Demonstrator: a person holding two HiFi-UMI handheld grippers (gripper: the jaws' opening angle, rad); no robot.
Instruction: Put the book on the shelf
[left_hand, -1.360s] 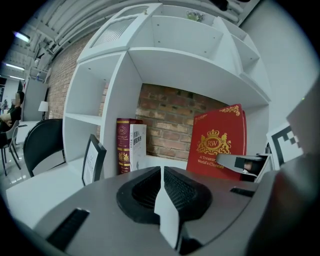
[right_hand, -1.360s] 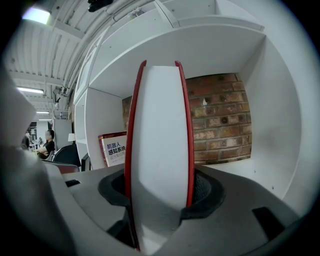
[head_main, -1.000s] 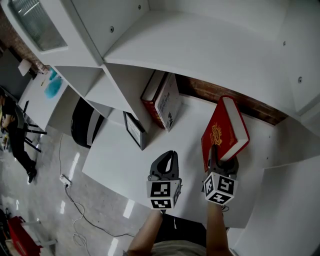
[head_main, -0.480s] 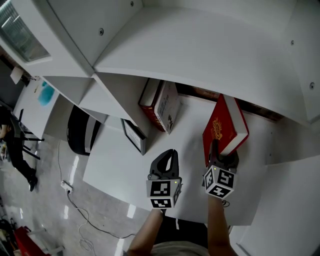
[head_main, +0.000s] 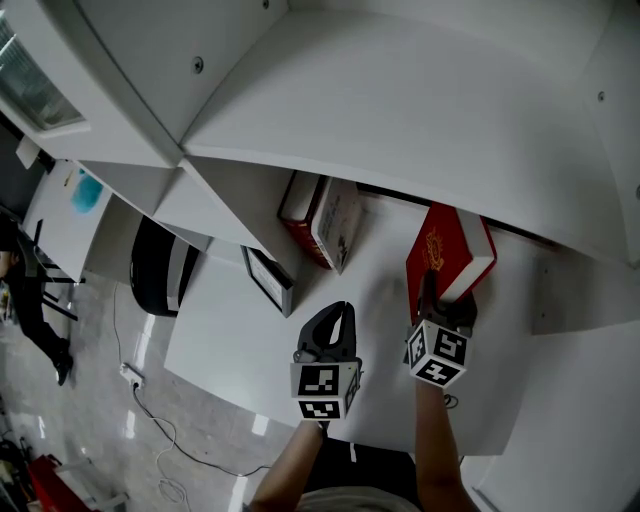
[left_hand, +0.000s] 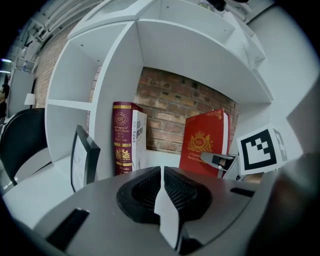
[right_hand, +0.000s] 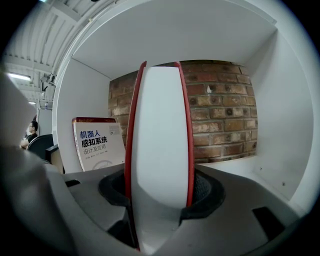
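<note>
Right gripper (head_main: 436, 300) was clamped on the red book (head_main: 447, 252). In its own view the jaws pressed the two red covers from either side, with the white page edge (right_hand: 160, 140) facing the camera and the spine turned toward the brick wall (right_hand: 225, 120). The book stood upright, straight ahead of this gripper, inside the open compartment of the white shelf (head_main: 330, 290). Its top was tucked under the front edge of the upper shelf board (head_main: 400, 110). Whether its bottom edge rested on the board below could not be told.

Left gripper (head_main: 342, 308) hung just beside the right one, on its left, jaws closed together with nothing between them, and apart from the book. From its view the book's gold-crested cover (left_hand: 202, 142) showed ahead and to the right.

Further left in the same compartment, well apart from the red book, a dark red book (left_hand: 122, 137) and a white book (left_hand: 139, 140) with Chinese lettering stood together against the vertical divider (left_hand: 102, 115). Bare board lay between them and the held book. A black picture frame (head_main: 268, 280) stood near the front of that divider. The compartment's right side wall (right_hand: 295, 125) rose close by on the book's right. A black chair (head_main: 160, 265) sat below the shelf at the left.
</note>
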